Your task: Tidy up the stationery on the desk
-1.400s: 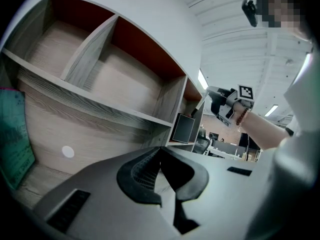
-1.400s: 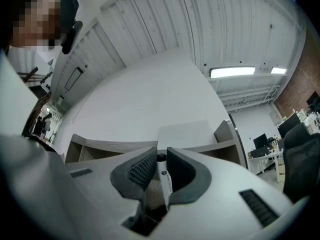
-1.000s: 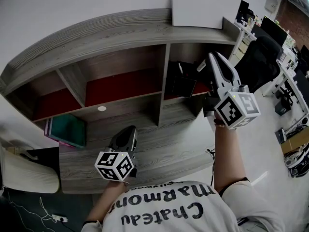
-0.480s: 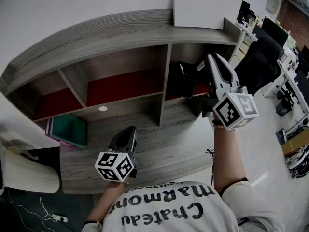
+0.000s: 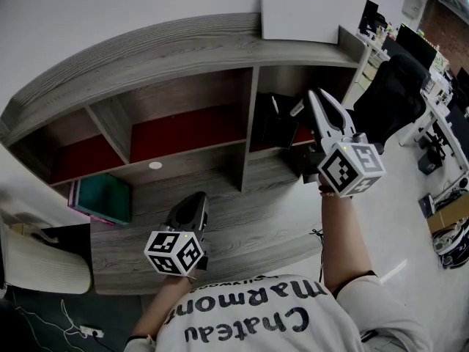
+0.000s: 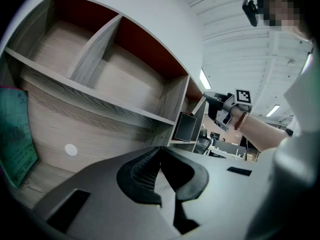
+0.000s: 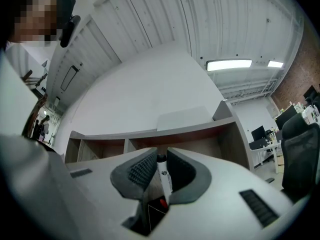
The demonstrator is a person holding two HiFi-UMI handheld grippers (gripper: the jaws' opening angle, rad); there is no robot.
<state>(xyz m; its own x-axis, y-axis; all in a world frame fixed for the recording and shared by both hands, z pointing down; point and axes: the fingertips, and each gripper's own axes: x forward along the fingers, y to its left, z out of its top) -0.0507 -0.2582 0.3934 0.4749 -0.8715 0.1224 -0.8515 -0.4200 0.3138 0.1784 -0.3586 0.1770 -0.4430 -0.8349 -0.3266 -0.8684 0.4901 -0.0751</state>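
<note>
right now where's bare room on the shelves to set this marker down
Left cubby and middle cubby are bare. Desk is bare right of the teal book. Right cubby is crowded: black box inside, right gripper with the marker in front.

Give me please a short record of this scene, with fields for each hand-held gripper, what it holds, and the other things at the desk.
left hand-held gripper: jaws together, nothing between them, low over the desk
right hand-held gripper: closed on a white marker, raised in front of the right shelf compartment
black holder: stands in that compartment
teal book: upright at the desk's left end, below the shelves
</note>
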